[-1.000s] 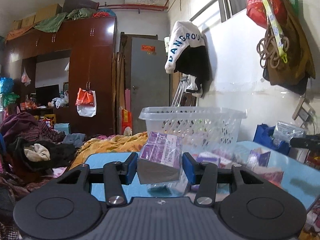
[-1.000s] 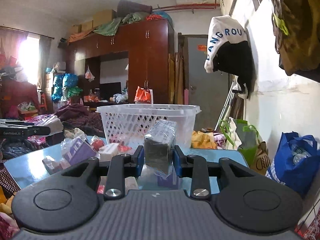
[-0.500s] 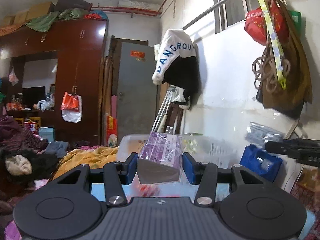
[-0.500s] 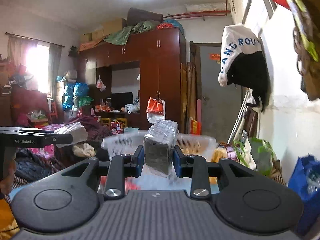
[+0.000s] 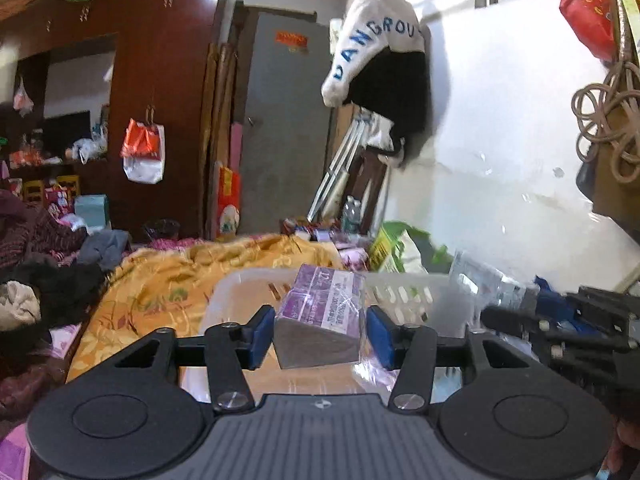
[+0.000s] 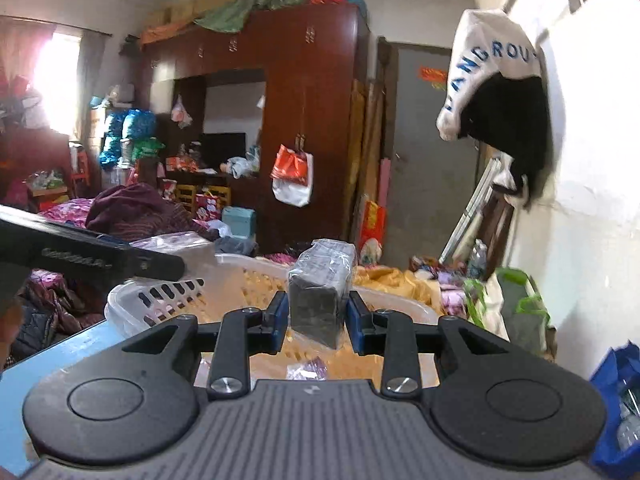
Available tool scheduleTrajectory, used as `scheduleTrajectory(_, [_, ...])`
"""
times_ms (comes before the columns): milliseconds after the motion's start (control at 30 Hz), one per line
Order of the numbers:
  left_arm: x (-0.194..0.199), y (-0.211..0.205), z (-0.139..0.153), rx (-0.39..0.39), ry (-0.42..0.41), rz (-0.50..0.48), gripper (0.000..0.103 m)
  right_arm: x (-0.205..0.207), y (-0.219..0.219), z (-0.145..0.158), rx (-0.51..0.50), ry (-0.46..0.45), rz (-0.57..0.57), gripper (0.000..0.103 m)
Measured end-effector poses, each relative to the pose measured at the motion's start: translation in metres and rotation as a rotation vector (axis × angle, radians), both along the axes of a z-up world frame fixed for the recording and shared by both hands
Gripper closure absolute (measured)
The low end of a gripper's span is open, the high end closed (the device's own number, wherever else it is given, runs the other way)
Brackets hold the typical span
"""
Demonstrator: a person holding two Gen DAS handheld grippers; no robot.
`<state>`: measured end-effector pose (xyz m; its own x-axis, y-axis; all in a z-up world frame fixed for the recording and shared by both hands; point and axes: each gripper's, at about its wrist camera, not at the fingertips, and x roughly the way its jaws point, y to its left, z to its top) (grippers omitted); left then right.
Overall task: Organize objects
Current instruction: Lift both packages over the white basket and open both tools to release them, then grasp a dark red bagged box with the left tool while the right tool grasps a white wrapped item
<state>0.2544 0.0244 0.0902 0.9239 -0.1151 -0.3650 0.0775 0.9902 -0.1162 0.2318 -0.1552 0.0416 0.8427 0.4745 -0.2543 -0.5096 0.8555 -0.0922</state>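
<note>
My left gripper (image 5: 318, 336) hangs over the white plastic basket (image 5: 416, 292), its jaws opening. A purple wrapped pack (image 5: 324, 308) sits between the blue pads with a gap on each side. My right gripper (image 6: 316, 322) is also above the basket (image 6: 168, 292), jaws opening. Between them is a dark pack in clear film (image 6: 320, 280), with narrow gaps at both pads. Each gripper shows in the other's view: the right one (image 5: 560, 320) at the right edge, the left one (image 6: 100, 260) at the left edge.
The basket stands on a blue table (image 6: 60, 364) and holds purple packets (image 6: 308, 370). A yellow blanket (image 5: 180, 280) lies behind it. A white wall runs along the right, with a green bag (image 6: 516, 300) and a blue bag (image 6: 616, 380) below it.
Both grippers rose and moved forward from in front of the basket to above it. Their pads, tight on the packs before, now stand apart from them.
</note>
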Motion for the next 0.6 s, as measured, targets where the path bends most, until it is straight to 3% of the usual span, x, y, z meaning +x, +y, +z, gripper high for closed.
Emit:
scheduleTrajectory(33, [0.000,0.000,0.000,0.002,-0.005,0.004,0.021,-0.003,0.000,0.000,-0.005,0.003,-0.001,0.031])
scheduleTrajectory(67, [0.000,0.000,0.000,-0.003,-0.012,-0.001,0.014,-0.007,-0.002,0.001,0.001,-0.014,-0.013,0.019])
scheduleTrajectory(100, [-0.003,0.002,0.000,-0.011,-0.014,-0.010,0.014,-0.013,-0.005,0.002,0.012,-0.038,-0.013,0.006])
scheduleTrajectory(200, [-0.024,0.006,-0.003,-0.011,-0.023,-0.023,0.014,-0.043,-0.024,0.002,0.077,-0.050,0.013,0.001])
scheduleTrajectory(300, [-0.076,0.009,-0.013,0.031,-0.076,-0.013,0.014,-0.080,-0.051,-0.011,0.187,0.013,0.022,0.000])
scheduleTrajectory(367, [-0.121,0.016,-0.030,0.012,-0.114,-0.037,0.014,-0.107,-0.066,-0.033,0.198,0.063,0.046,0.000])
scheduleTrajectory(433, [-0.164,0.025,-0.054,-0.043,-0.141,-0.081,0.014,-0.135,-0.076,-0.058,0.193,0.056,0.046,0.000])
scheduleTrajectory(533, [-0.205,0.031,-0.088,-0.113,-0.138,-0.101,0.014,-0.161,-0.086,-0.092,0.182,0.088,0.029,0.000])
scheduleTrajectory(567, [-0.214,0.030,-0.095,-0.107,-0.138,-0.098,0.014,-0.162,-0.088,-0.096,0.192,0.098,0.043,0.002])
scheduleTrajectory(600, [-0.220,0.027,-0.100,-0.096,-0.140,-0.091,0.014,-0.162,-0.087,-0.099,0.190,0.109,0.059,0.011])
